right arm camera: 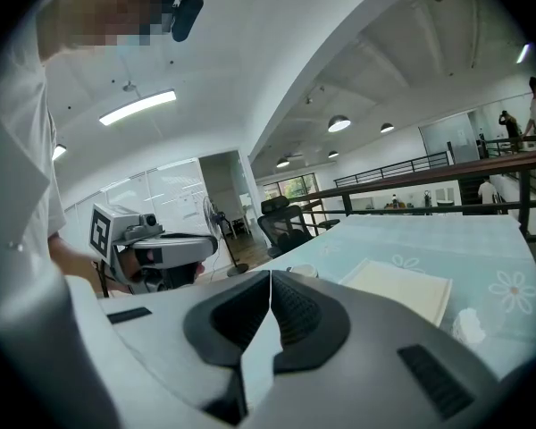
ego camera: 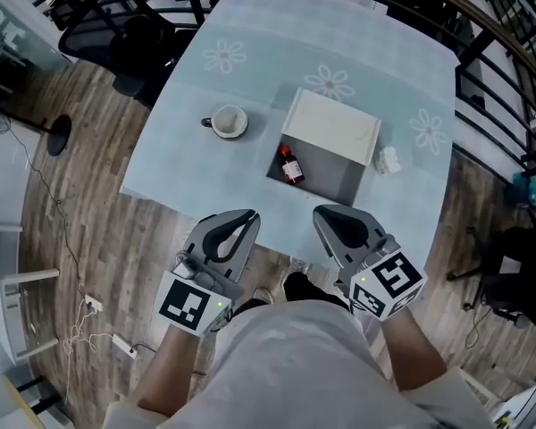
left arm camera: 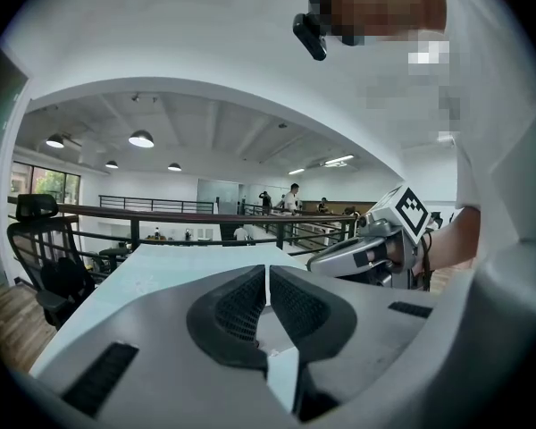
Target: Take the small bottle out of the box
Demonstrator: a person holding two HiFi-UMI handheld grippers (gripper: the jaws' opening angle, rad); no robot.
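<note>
Nothing of the job looked started. The small brown bottle with a red cap sat in the near-left corner of the open grey square box, whose flat white lid was folded back. The left hand-held gripper and right hand-held gripper hung short of the pale blue daisy-printed tabletop. Their ribbed dark pads were pressed together, holding nothing. Reaching, gripping and lifting out all remained.

Both units are hovering side by side, tips pointing forward. The left gripper is holding its jaws together, nothing between them. The right gripper is sitting just to the right of it, level with it, jaws also closed and empty. The left forearm and right forearm are reaching in from behind the grippers.
</note>
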